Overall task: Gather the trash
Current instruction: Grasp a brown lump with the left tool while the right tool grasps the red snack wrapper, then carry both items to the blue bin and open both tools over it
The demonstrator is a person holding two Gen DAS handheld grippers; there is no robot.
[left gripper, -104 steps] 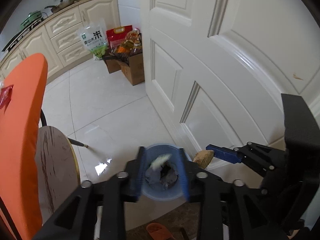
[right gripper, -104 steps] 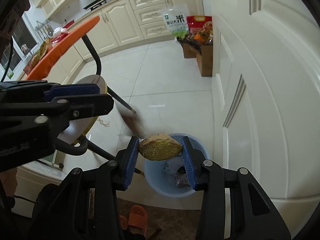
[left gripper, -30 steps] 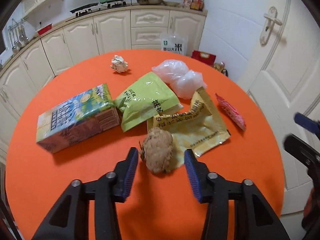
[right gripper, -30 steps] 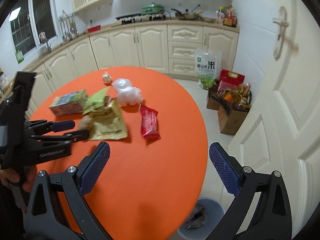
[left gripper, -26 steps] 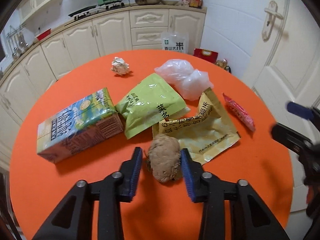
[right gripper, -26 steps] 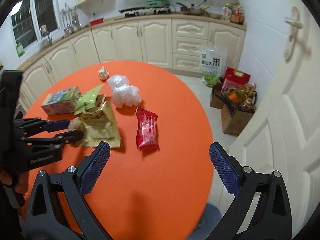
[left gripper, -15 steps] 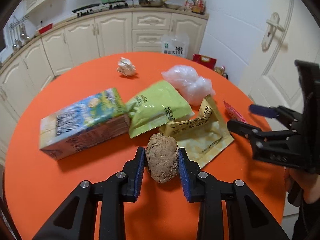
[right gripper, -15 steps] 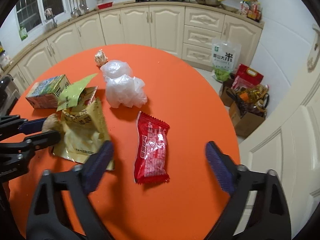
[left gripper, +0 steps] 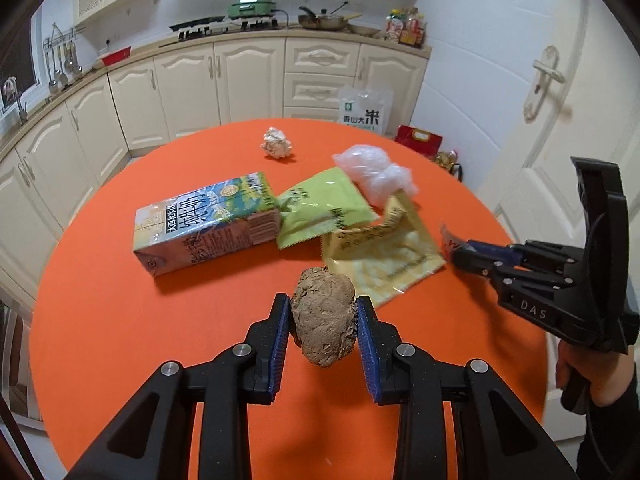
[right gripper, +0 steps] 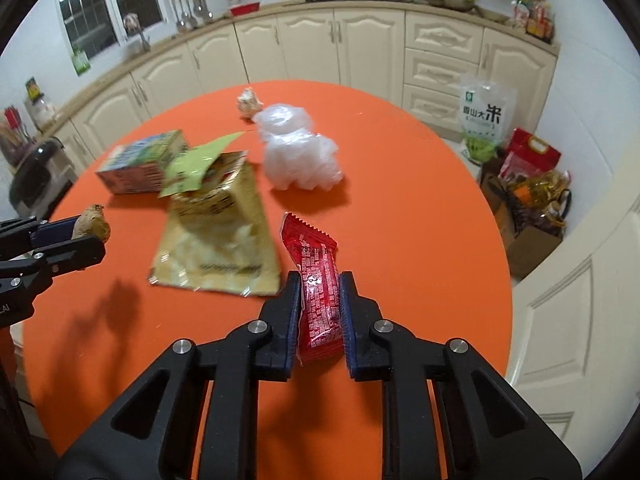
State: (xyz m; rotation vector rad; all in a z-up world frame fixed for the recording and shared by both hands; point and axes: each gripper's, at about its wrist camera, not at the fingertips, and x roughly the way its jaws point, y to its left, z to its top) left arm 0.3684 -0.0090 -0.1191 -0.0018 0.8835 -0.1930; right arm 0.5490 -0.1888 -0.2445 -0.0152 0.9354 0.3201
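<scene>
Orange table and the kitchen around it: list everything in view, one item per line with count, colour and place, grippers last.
table: 1, orange, round, centre
brown lump: 1, brown, clamped in the left gripper
red wrapper: 1, red, between the right gripper's pads
yellow packet: 1, yellow, mid table
green packet: 1, light green, partly over the yellow packet
carton: 1, green and blue print, lying left of the packets
plastic bag: 1, clear white, crumpled, behind the packets
paper ball: 1, white, far edge
rice bag: 1, clear with green print, on the floor by the cabinets
cardboard box: 1, brown, on the floor by the door
left gripper: black, blue pads, shut
right gripper: black, blue pads, just closed on the wrapper
</scene>
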